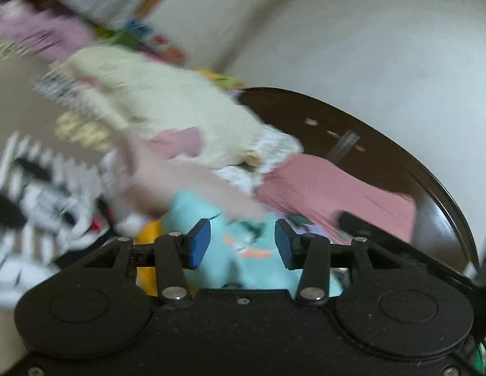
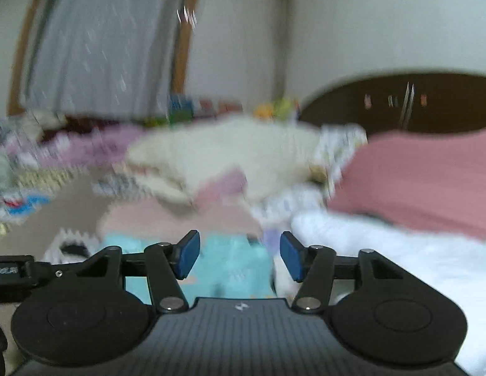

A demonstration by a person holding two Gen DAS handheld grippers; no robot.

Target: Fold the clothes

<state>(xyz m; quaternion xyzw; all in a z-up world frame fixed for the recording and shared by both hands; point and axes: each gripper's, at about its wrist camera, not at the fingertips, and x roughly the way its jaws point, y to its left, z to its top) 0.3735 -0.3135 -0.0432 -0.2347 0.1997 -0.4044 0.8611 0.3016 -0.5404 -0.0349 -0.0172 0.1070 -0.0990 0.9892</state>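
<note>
Left wrist view, blurred by motion: the left gripper (image 1: 242,244) has its blue pads (image 1: 199,244) spread wide with nothing between them, and directly ahead of and below the gap lies a turquoise garment (image 1: 243,260) with orange marks. Just beyond it a pale pink cloth (image 1: 192,185) runs across, and further ahead a cream fleecy garment (image 1: 167,103) tops the heap. Ahead to the right a dusty rose garment (image 1: 337,194) lies against a dark wooden headboard (image 1: 352,119). To the left sits a black-and-white striped piece (image 1: 39,200), and a yellow item (image 1: 148,235) shows just left of the left finger.

In the right wrist view the right gripper (image 2: 239,255) is likewise spread and empty. The turquoise garment (image 2: 230,266) lies right under its gap, a white fluffy cloth (image 2: 384,250) is to the right, the dusty rose garment (image 2: 431,175) beyond that, and the cream fleecy garment (image 2: 230,147) straight ahead
</note>
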